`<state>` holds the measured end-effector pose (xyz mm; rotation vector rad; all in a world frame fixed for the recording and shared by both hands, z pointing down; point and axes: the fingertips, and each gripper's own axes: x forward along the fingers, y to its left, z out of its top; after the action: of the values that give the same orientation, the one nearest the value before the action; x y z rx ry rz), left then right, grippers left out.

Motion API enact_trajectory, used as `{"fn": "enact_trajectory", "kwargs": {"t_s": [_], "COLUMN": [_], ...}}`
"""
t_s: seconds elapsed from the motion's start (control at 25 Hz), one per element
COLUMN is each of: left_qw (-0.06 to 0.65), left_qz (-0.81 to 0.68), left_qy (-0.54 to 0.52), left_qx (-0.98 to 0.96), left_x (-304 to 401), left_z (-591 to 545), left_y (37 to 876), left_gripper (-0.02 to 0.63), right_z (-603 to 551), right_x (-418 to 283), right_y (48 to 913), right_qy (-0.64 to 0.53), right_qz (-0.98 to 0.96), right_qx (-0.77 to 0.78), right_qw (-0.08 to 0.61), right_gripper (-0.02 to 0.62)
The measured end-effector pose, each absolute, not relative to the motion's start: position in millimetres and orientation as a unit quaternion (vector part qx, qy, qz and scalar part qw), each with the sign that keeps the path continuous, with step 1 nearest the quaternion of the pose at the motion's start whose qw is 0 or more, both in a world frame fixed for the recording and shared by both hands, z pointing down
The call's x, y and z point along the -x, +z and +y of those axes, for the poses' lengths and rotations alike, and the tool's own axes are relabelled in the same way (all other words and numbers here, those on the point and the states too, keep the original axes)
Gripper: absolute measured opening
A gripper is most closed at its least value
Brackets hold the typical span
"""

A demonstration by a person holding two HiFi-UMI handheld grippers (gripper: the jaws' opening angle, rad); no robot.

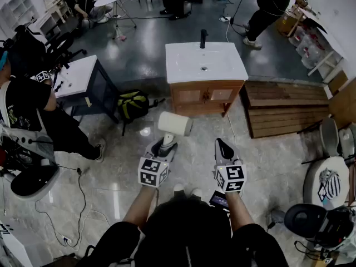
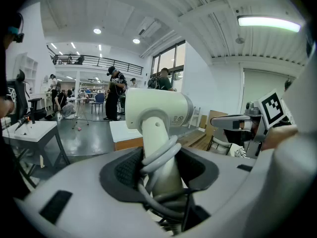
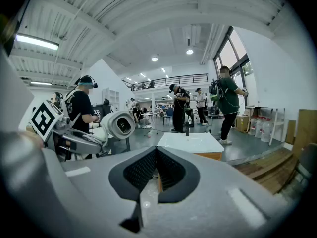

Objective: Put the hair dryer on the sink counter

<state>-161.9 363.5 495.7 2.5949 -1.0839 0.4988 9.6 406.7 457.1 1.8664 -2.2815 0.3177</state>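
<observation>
A white hair dryer (image 1: 173, 124) stands upright in my left gripper (image 1: 165, 147), which is shut on its handle (image 2: 159, 157), with the grey cord coiled round the handle. The dryer's barrel (image 2: 159, 109) points sideways above the jaws, and it shows from the right gripper view as a round nozzle (image 3: 119, 125). My right gripper (image 1: 223, 149) is beside it, shut with nothing between its jaws (image 3: 156, 171). The white sink counter (image 1: 204, 62) on a wooden cabinet stands on the floor ahead of both grippers, with a black faucet (image 1: 203, 38) at its back edge.
A white table (image 1: 74, 75) stands to the left with a green and black backpack (image 1: 132, 104) beside it. Wooden pallets (image 1: 289, 107) lie right of the cabinet. People stand at the left and far back. Chairs and gear crowd the right edge (image 1: 328, 182).
</observation>
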Motion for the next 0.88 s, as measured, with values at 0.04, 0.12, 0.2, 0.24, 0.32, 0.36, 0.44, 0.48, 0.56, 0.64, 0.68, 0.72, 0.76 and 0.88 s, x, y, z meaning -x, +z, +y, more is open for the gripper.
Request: {"fn": "enact_trajectory", "kwargs": {"t_s": [0.04,0.12,0.2,0.24,0.32,0.36,0.44,0.48,0.56,0.64,0.68,0.72,0.76,0.88], "left_qw": [0.142,0.142,0.143,0.144,0.145,0.145,0.145,0.145,0.145,0.147,0.147,0.148,0.148,0.149], "left_qz": [-0.376,-0.377,-0.378,-0.379,-0.380,-0.381,-0.381,-0.381,-0.381,-0.381,-0.381,-0.381,-0.381,-0.379], "left_qy": [0.172,0.171,0.170,0.168,0.166,0.164,0.162,0.161,0.162,0.162,0.162,0.162,0.162,0.162], "left_qx": [-0.899,-0.899,-0.899,-0.899,-0.898,-0.898,-0.899,-0.899,-0.898,-0.898,-0.898,-0.898,-0.898,-0.899], "left_x": [161.2,160.3,160.2,160.3,160.8,161.0,161.4,161.4,161.8,162.8,163.3,163.5,163.4,163.6], "left_z": [363.9,364.9,365.8,366.1,366.8,367.1,367.4,367.4,367.4,366.9,366.3,365.5,364.5,361.1], "left_y": [495.2,494.4,494.0,494.0,494.2,494.2,493.2,492.5,491.0,489.8,489.5,489.5,489.7,489.4], "left_gripper": [0.204,0.204,0.204,0.204,0.204,0.204,0.203,0.203,0.203,0.204,0.202,0.202,0.202,0.202], "right_z": [407.0,407.5,407.6,407.6,407.6,407.6,407.6,407.8,408.2,407.9,407.3,406.5,405.6,402.7], "right_x": [-9.8,-10.2,-10.6,-11.0,-11.5,-11.5,-11.6,-11.6,-11.1,-10.1,-9.7,-9.6,-9.8,-10.4], "right_y": [456.0,454.4,453.7,453.7,454.2,454.7,455.1,454.7,453.1,452.2,452.2,452.4,452.4,451.9], "right_qy": [0.106,0.103,0.101,0.099,0.097,0.097,0.099,0.099,0.099,0.100,0.102,0.103,0.103,0.103], "right_qz": [-0.768,-0.769,-0.769,-0.769,-0.769,-0.770,-0.771,-0.771,-0.772,-0.771,-0.771,-0.771,-0.771,-0.770], "right_qx": [-0.627,-0.626,-0.626,-0.627,-0.626,-0.625,-0.624,-0.623,-0.623,-0.623,-0.622,-0.622,-0.622,-0.623], "right_qw": [0.083,0.075,0.076,0.077,0.080,0.081,0.082,0.082,0.083,0.085,0.085,0.086,0.087,0.090], "right_gripper": [0.003,0.006,0.006,0.006,0.006,0.005,0.005,0.005,0.005,0.005,0.005,0.005,0.005,0.005]}}
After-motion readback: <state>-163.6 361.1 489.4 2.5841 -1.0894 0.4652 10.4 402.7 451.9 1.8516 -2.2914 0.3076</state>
